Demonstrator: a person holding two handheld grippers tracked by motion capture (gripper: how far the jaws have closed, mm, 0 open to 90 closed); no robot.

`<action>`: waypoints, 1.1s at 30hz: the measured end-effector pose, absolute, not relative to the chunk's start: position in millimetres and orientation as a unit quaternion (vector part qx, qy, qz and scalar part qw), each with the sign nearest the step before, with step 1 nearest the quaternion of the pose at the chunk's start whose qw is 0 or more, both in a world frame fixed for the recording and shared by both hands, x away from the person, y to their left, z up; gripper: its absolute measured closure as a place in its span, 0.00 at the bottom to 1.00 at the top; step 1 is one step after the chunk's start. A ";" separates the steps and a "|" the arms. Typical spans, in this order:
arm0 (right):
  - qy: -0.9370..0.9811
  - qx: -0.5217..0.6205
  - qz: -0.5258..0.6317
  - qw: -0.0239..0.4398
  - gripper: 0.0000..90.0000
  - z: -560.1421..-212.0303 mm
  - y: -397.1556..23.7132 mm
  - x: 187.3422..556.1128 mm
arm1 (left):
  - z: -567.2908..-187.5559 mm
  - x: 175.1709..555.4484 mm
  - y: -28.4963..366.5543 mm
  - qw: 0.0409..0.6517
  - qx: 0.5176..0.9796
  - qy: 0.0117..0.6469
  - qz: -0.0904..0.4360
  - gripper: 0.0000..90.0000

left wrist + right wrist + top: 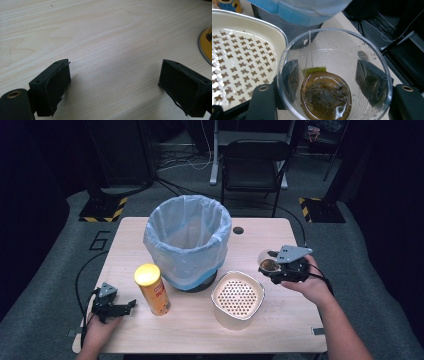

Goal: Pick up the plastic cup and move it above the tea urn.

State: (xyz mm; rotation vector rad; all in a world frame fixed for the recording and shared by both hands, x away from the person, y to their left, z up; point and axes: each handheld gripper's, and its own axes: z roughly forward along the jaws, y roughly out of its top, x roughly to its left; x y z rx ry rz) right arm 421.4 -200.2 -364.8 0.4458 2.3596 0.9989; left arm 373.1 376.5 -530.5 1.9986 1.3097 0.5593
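While lifted above table (280, 320), clear cup (334, 75) sits clamped between right tool (334, 85) jaws; teabag (324, 97) inside.

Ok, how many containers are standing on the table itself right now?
3: the lined bin at the centre back, the chip can to its front left, and the cream strainer box to its front right.
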 end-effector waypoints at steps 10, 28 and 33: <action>0.877 0.127 0.372 0.277 0.39 -362.8 -184.4 420.7 | -530.5 373.0 376.4 0.337 0.766 0.503 0.214 0.11; 0.881 0.052 0.359 0.305 0.40 -354.5 -166.1 416.8 | -530.5 373.0 376.5 0.337 0.767 0.503 0.214 0.11; 0.875 0.018 0.339 0.344 0.41 -351.5 -160.2 409.6 | -530.5 373.0 376.5 0.337 0.767 0.503 0.214 0.11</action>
